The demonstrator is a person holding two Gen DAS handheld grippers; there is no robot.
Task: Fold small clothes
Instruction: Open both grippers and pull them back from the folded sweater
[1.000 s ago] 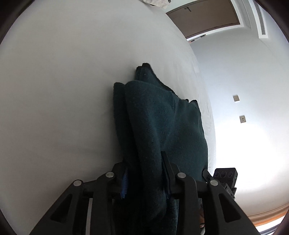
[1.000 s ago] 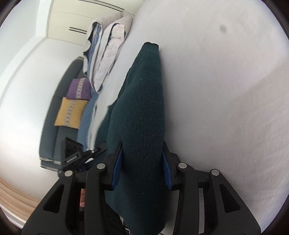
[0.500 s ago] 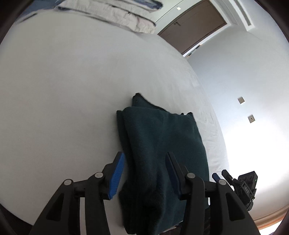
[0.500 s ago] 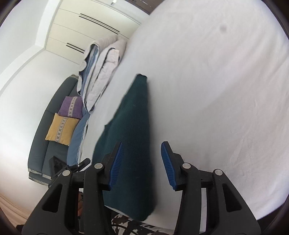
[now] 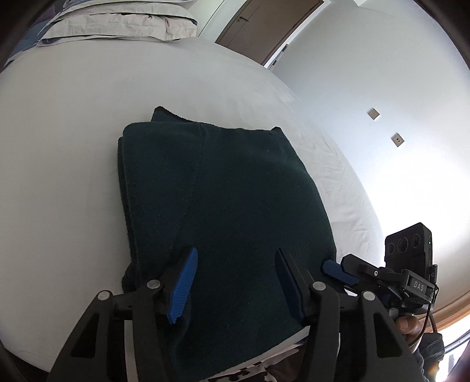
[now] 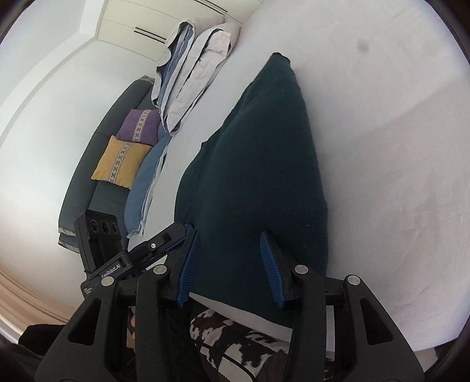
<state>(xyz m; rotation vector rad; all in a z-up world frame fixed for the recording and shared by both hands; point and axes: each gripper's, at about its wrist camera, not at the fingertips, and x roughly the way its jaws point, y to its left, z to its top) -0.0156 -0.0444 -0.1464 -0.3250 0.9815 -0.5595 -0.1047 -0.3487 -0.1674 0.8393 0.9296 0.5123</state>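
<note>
A dark green knit garment (image 5: 223,188) lies folded in a stack on the white bed (image 5: 58,147); it also shows in the right wrist view (image 6: 264,164). My left gripper (image 5: 235,264) is open above the garment's near edge, its blue pads apart and holding nothing. My right gripper (image 6: 230,249) is open over the same near edge and empty. The right gripper's blue finger (image 5: 335,270) shows at the garment's right corner in the left wrist view. The left gripper's body (image 6: 141,252) shows at the left in the right wrist view.
Folded grey and blue bedding (image 6: 194,58) lies at the head of the bed (image 6: 396,147). A dark sofa with a purple cushion (image 6: 138,123) and a yellow cushion (image 6: 120,164) stands beside the bed. A brown door (image 5: 264,26) and wall sockets (image 5: 396,139) are beyond. A black-and-white patterned cloth (image 6: 235,338) is at the bed's near edge.
Both grippers were shut on the lifted garment a second ago. They have opened and let it go. The garment now lies flat on the bed, and both grippers have drawn back.
</note>
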